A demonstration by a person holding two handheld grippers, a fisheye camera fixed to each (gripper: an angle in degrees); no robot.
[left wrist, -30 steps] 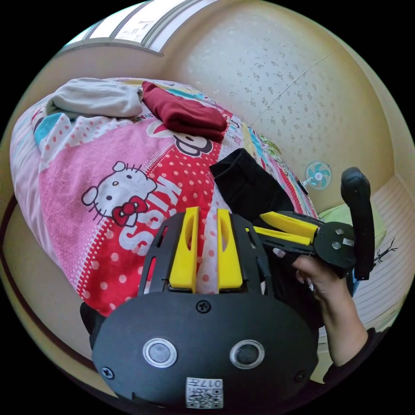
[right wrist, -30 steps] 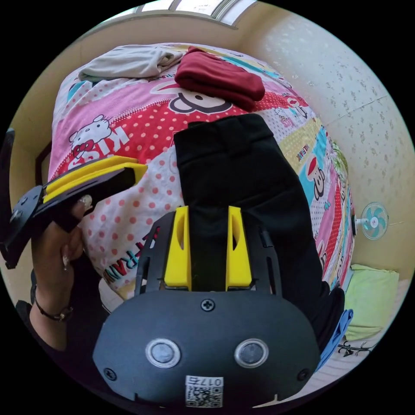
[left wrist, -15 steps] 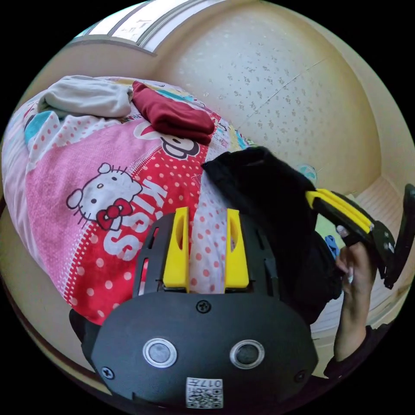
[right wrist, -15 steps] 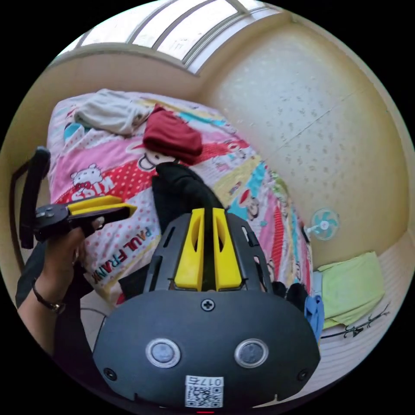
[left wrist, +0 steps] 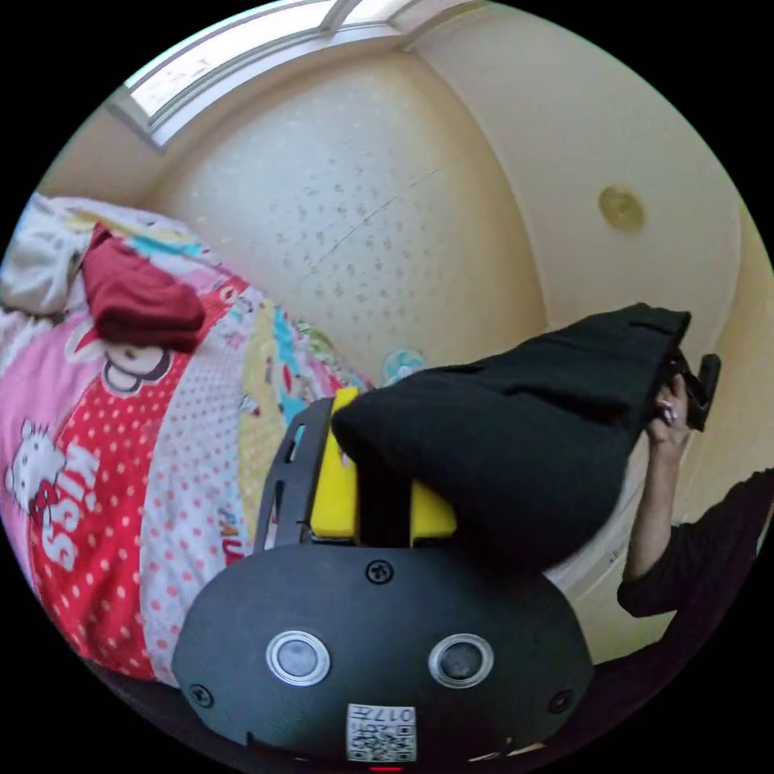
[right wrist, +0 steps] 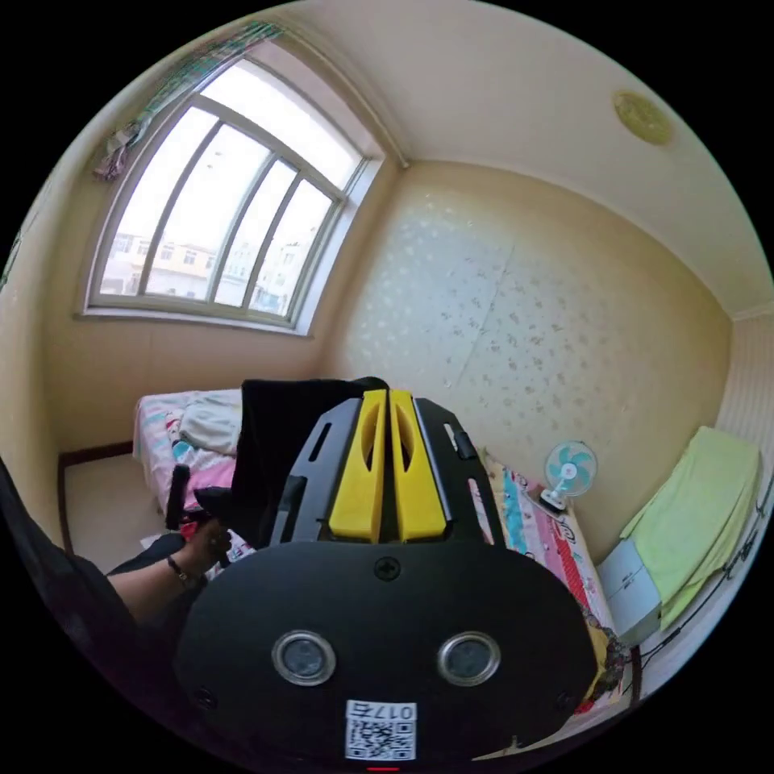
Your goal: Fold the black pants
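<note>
- In the left gripper view, the left gripper (left wrist: 384,492) had its yellow jaws pinching a bunched fold of the black pants (left wrist: 516,435), with dark cloth running down between them.
- From that grip the pants stretched, lifted clear of the bed (left wrist: 121,451), toward the far edge of the view, where a hand (left wrist: 667,411) held the right gripper (left wrist: 700,379) at the other end of the cloth. How its jaws stood could not be made out there.
- On the patterned bedspread lay a folded dark red garment (left wrist: 137,298), with a pale garment (left wrist: 32,258) just beside it near the view's rim.
- In the right gripper view, the right gripper (right wrist: 389,476) had its yellow jaws pressed nearly together, with a thin dark strip of the pants in the narrow slit between them.
- The rest of the pants (right wrist: 270,451) hung behind the gripper frame, reaching toward the person's other hand (right wrist: 205,536).
- A small fan (right wrist: 569,470) stood by the wall, near a light green cloth (right wrist: 701,516).
</note>
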